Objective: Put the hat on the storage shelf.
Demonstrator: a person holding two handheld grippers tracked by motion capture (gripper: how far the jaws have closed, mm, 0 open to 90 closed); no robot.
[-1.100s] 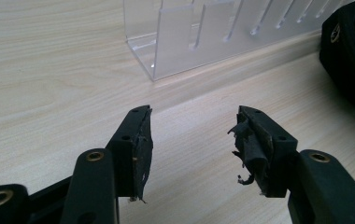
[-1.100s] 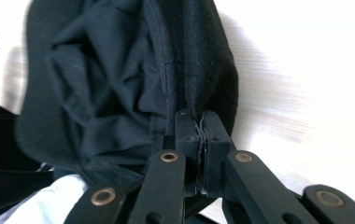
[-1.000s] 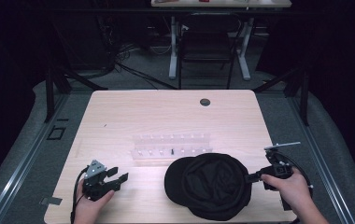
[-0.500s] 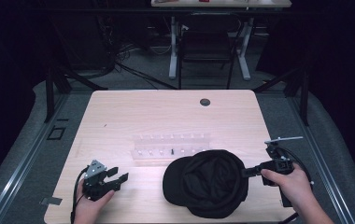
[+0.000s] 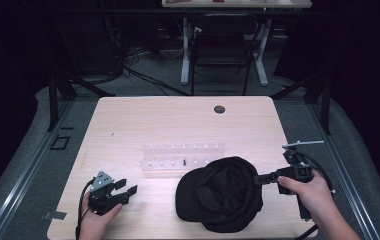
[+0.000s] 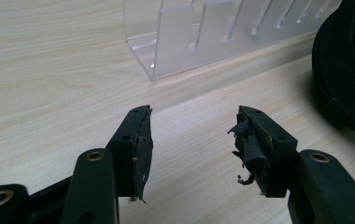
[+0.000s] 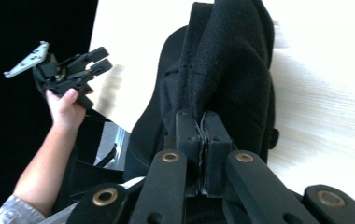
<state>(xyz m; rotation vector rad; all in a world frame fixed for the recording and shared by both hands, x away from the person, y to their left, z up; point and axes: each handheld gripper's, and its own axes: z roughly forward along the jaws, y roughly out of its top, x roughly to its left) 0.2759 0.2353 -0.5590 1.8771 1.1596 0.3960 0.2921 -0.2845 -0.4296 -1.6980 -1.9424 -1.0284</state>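
Cap fabric is pinched in your right tool (image 7: 202, 140): its two black jaws are pressed together on a fold of the black cap (image 5: 223, 192), and the cloth rises in a ridge straight ahead of them in the right gripper view. In the high view your right tool (image 5: 258, 179) meets the cap at its right edge, with your right hand (image 5: 310, 192) wrapped around the handle behind it.

Your cap lies on the desk (image 5: 178, 120) just in front of the clear plastic rack (image 5: 183, 156), its rear edge touching or nearly touching the rack's near side; which of the two, you cannot tell from here.

Your left tool (image 5: 125, 187) sits well to the left of the cap, held low over the desk in your left hand (image 5: 95, 220). Its jaws are spread apart with nothing between them, and the worn pads (image 6: 143, 149) face each other across bare wood. From the left gripper view, the rack (image 6: 222, 32) lies ahead of those jaws and the cap's dark brim (image 6: 348, 70) shows at the right edge.
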